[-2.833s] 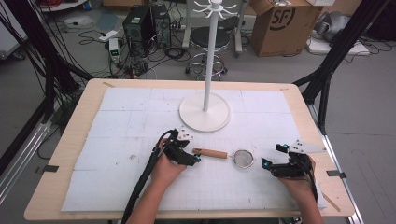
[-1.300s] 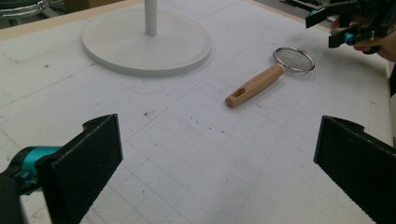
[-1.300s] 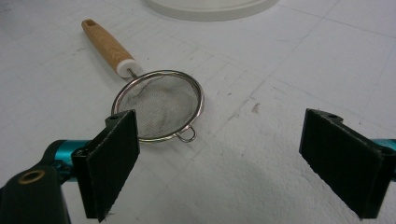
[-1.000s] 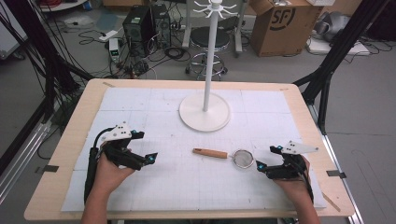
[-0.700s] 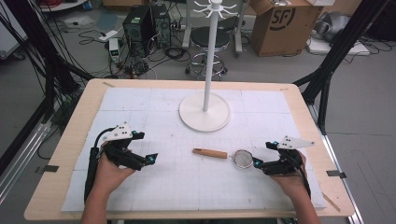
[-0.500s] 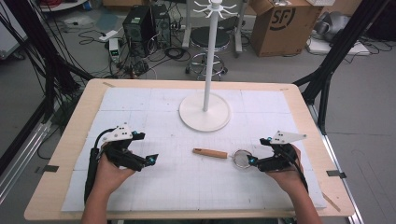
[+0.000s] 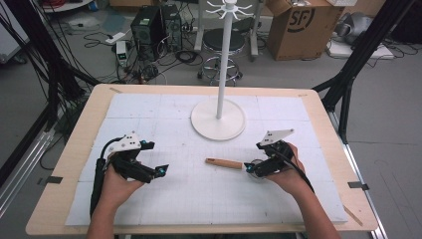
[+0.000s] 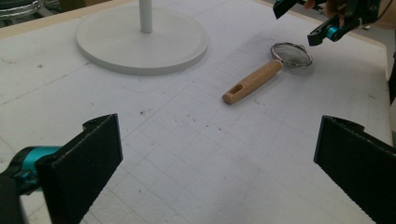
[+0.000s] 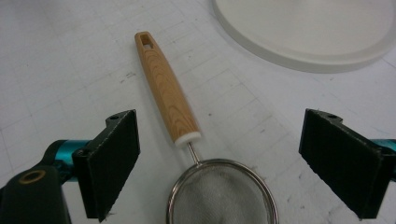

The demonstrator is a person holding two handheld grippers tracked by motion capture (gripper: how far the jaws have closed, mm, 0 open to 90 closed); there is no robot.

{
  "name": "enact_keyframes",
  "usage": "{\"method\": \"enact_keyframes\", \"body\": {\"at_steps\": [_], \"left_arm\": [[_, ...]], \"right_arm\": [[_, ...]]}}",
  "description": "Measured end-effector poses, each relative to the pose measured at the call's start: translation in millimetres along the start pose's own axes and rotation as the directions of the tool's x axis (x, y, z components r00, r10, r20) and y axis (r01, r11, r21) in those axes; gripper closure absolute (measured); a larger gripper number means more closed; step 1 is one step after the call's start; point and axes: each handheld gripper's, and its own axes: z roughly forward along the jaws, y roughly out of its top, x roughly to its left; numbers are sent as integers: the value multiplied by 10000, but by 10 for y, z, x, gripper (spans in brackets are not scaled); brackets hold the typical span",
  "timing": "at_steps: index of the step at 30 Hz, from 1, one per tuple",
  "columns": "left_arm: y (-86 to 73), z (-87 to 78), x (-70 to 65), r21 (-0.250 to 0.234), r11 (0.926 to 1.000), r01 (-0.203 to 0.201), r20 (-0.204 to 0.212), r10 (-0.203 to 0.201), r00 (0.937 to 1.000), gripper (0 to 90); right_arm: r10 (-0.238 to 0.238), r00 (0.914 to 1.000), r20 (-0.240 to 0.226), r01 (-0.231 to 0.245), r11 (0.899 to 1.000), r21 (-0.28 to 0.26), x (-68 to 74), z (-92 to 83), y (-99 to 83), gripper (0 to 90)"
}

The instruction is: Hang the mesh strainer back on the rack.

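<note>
Under my two hands lies a white mat (image 7: 164,209) with thin grid lines and small dark specks. It covers most of a light wooden table (image 7: 84,129) with round corners.

My left gripper (image 7: 158,171) sits near the left side of the mat. Its black jaws stand wide apart and hold nothing. My right gripper (image 7: 249,168) is over the right side of the mat. Its jaws are wide too, one on each side of the little strainer (image 9: 187,154), and they do not press on it.

That strainer lies flat on the mat, in front of the stand. In the right gripper view its round wire bowl (image 9: 222,193) is closest to me, between the jaws. Its wooden handle (image 9: 166,88) points away from me and has a small slot at the far end. A white ring sits where the wood meets the wire.

Farther back on the mat is a white stand (image 7: 218,118). It has a flat round base and a thin tall pole with little hooks at the top.

Past the table is a grey floor. I see a black computer box (image 7: 147,28) with many cables around it, and a stool with shiny legs (image 7: 222,59). Black metal bars stand at both sides. A brown cardboard box (image 7: 298,27) sits at the back, and it has the letters SF on it.
</note>
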Motion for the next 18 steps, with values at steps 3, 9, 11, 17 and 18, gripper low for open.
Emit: {"method": "enact_keyframes", "body": {"at_steps": [3,9,11,17,18], "left_arm": [[0,1,0,-55,10000,-14,60,14,10000,17],[-8,29,-11,68,10000,-17,46,17,10000,16],[-14,25,-5,39,10000,23,100,-23,9999,16],[-27,26,7,19,10000,96,125,-96,9999,16],[-28,29,7,25,9999,105,135,-105,9999,17]], "right_arm": [[-198,9998,-59,199,9994,284,22,63,65,115],[-580,9981,-219,600,9929,1027,42,213,171,153],[-614,9977,-272,642,9911,1169,50,271,180,164],[-955,9936,-612,1056,9757,1920,76,415,172,246],[-1023,9922,-707,1149,9716,2066,78,434,177,277]]}}
